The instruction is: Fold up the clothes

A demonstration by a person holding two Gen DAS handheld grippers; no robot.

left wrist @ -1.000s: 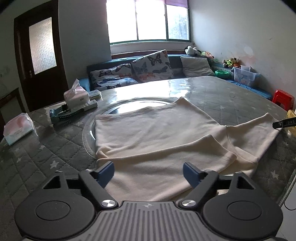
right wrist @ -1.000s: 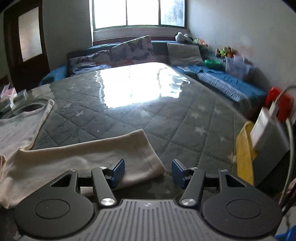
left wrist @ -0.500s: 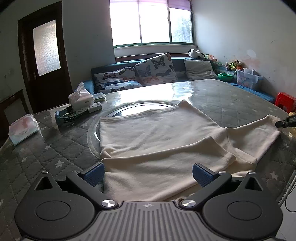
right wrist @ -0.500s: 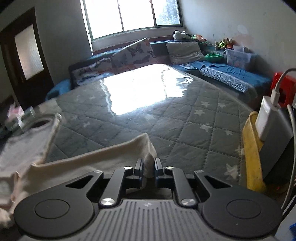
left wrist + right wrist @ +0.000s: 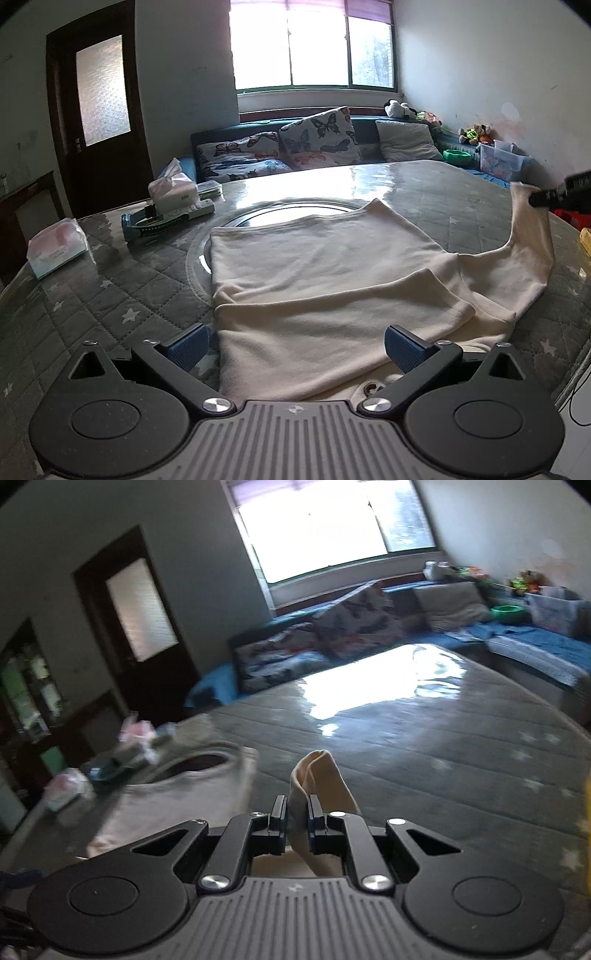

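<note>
— Where's the cream shirt (image 5: 325, 258)?

— Spread on the quilted table (image 5: 92, 295), body in the middle, one sleeve already folded across the near part.

— And your tools?

— My right gripper (image 5: 297, 814) is clamped on the far-right sleeve (image 5: 317, 775), its end raised off the table (the cloth bunches between the pads). My left gripper (image 5: 293, 345) gapes wide over the near hem, holding nothing.

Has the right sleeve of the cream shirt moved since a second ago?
Yes. The right claw has shut on the sleeve and lifted its end up off the quilted table, where it lay flat before.
</note>
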